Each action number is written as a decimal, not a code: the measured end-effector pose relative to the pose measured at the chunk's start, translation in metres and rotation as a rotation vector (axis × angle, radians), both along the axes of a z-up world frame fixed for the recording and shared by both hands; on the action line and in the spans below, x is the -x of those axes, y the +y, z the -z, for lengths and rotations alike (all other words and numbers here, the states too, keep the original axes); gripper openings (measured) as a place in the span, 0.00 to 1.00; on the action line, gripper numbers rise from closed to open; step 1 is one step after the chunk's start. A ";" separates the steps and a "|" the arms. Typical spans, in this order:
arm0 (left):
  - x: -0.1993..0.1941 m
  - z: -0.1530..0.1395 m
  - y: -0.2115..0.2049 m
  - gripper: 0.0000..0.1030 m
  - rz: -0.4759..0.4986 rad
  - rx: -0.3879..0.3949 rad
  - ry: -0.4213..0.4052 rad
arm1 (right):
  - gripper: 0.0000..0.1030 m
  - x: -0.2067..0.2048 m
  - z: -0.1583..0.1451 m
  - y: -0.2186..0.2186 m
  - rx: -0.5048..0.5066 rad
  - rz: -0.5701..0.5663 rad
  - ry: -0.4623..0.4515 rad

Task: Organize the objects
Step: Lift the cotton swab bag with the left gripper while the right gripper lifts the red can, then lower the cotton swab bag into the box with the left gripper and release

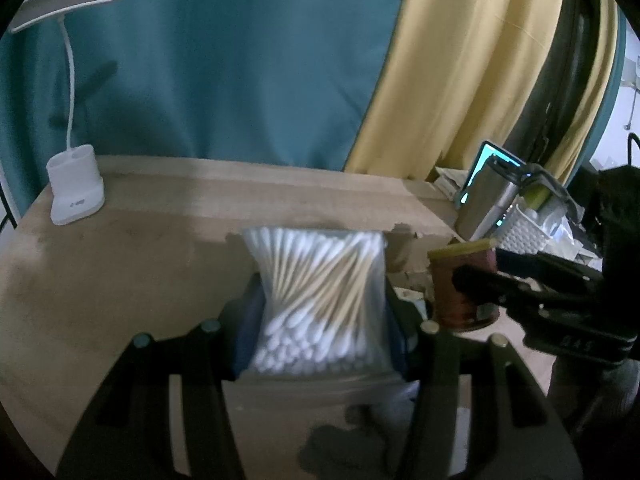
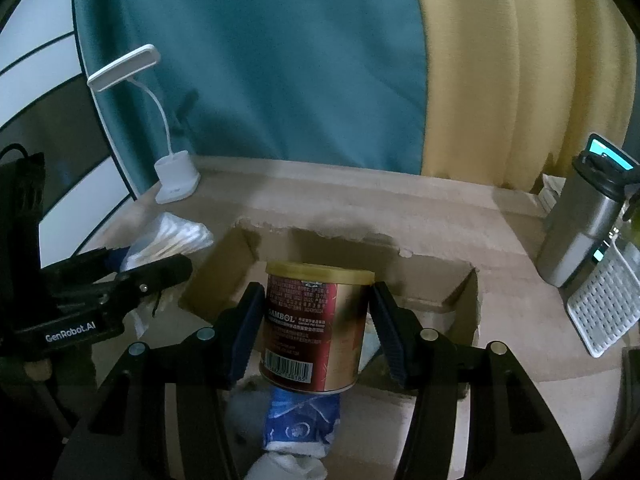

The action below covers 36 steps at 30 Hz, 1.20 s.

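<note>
My left gripper [image 1: 322, 286] is shut on a clear bag of cotton swabs [image 1: 320, 276], its blue pads pressing both sides. The right wrist view shows that bag [image 2: 172, 236] at the left, in the left gripper [image 2: 148, 260]. My right gripper [image 2: 317, 288] is shut on a red can with a gold lid [image 2: 316, 328], held upright above an open cardboard box [image 2: 432, 288]. A blue and white packet [image 2: 300, 420] lies in the box under the can. In the left wrist view, the right gripper [image 1: 492, 272] and the can [image 1: 452, 288] are just right of the bag.
A white desk lamp [image 1: 76, 192] stands at the back left of the wooden table [image 1: 120, 260]. At the right stand a steel bottle [image 2: 580, 224] and a white perforated basket [image 2: 604, 308], with a lit screen [image 2: 608, 152] behind them. Teal and yellow curtains hang behind.
</note>
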<state>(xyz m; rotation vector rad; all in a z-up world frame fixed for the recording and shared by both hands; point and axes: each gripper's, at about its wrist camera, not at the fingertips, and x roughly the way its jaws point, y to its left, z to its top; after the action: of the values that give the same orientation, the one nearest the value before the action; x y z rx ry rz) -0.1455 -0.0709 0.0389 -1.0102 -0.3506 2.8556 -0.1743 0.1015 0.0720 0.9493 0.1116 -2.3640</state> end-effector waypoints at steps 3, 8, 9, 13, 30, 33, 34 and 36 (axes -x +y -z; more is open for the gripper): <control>0.003 0.000 0.001 0.53 0.000 0.007 -0.001 | 0.56 0.003 0.002 -0.003 0.002 -0.004 -0.006; 0.008 0.002 0.005 0.53 -0.003 0.032 -0.006 | 0.56 0.008 0.005 -0.006 0.004 -0.008 -0.018; 0.010 0.003 0.005 0.53 -0.005 0.033 -0.010 | 0.56 0.009 0.006 -0.007 0.005 -0.008 -0.020; 0.017 0.008 0.006 0.53 -0.001 0.030 -0.025 | 0.56 0.013 0.009 -0.009 0.007 -0.010 -0.030; 0.047 0.037 0.017 0.53 0.004 0.040 -0.131 | 0.56 0.032 0.027 -0.010 0.029 -0.009 -0.087; 0.050 0.042 0.016 0.53 -0.008 0.049 -0.152 | 0.56 0.035 0.030 -0.010 0.034 -0.008 -0.096; 0.051 0.044 0.016 0.53 -0.013 0.052 -0.161 | 0.56 0.036 0.032 -0.010 0.035 -0.009 -0.100; 0.052 0.048 0.016 0.54 -0.016 0.058 -0.173 | 0.56 0.037 0.034 -0.010 0.037 -0.008 -0.105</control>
<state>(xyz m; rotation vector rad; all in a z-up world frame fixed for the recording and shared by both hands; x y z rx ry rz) -0.1979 -0.0548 -0.0091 -1.2751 -0.2918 2.8146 -0.2110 0.0912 0.0384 1.0506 0.0303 -2.2954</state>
